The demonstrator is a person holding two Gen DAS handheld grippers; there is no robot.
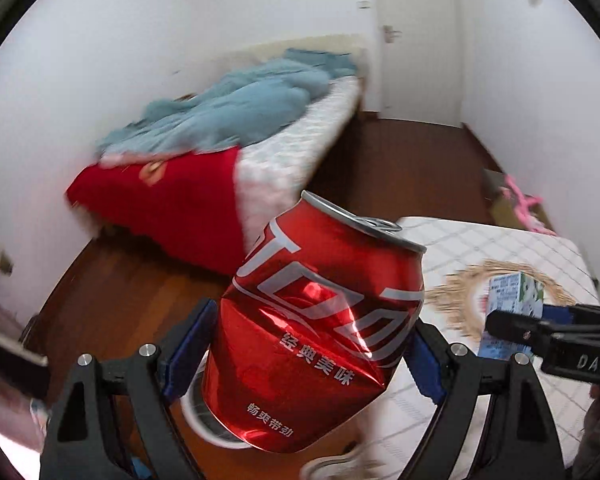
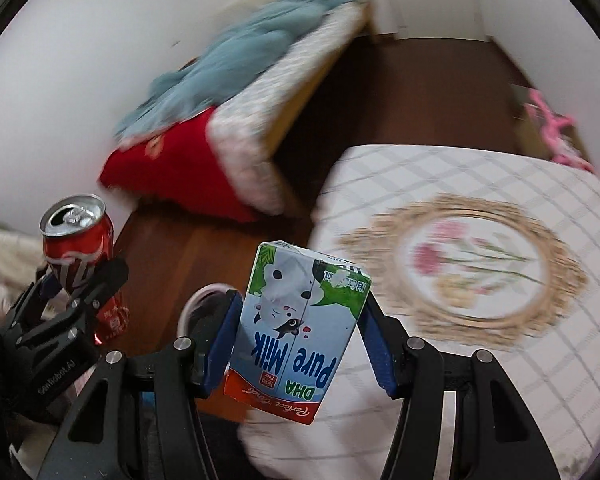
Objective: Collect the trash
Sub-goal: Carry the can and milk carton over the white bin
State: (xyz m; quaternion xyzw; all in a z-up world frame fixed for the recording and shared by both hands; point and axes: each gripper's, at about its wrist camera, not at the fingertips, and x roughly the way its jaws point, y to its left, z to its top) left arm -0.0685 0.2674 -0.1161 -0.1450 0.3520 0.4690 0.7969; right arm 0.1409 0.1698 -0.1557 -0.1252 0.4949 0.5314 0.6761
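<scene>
My left gripper (image 1: 306,344) is shut on a dented red cola can (image 1: 320,320), held tilted above the wooden floor. The can also shows at the left of the right wrist view (image 2: 78,256), clamped in the left gripper (image 2: 80,280). My right gripper (image 2: 296,336) is shut on a small milk carton (image 2: 296,332), held upside down, with blue and green print and a cartoon cow. The carton also shows at the right of the left wrist view (image 1: 514,300), in the right gripper (image 1: 516,326).
A low bed (image 1: 300,148) with a blue blanket (image 1: 236,112) and a red cloth (image 1: 172,204) stands by the wall. A checked white cushion (image 2: 500,240) with a flower pattern lies at right. Brown wooden floor (image 1: 400,160) runs between them. A pink object (image 2: 552,128) lies far right.
</scene>
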